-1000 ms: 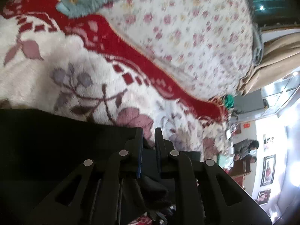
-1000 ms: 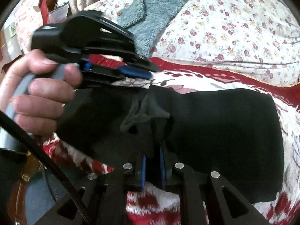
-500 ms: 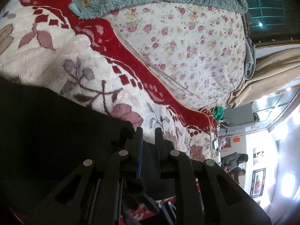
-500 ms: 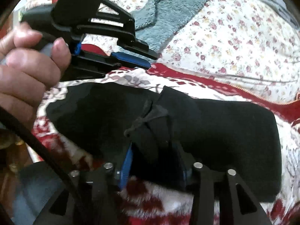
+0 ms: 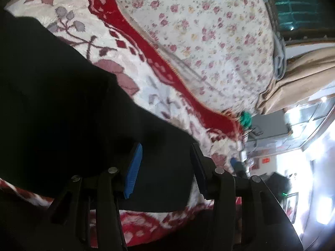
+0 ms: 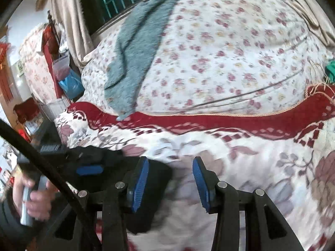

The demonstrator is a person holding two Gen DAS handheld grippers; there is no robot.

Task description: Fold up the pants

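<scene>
Released since a moment ago: left gripper (image 5: 165, 165) and right gripper (image 6: 170, 179) both spread apart, pants (image 5: 62, 113) lying folded ahead; perhaps only smoothing left.

No lettering, label or number is legible in either view.

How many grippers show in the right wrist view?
2. The right gripper sits bottom centre, jaws open over the blanket. The left gripper is at lower left, on the black pants, partly hidden by a cable.
</scene>
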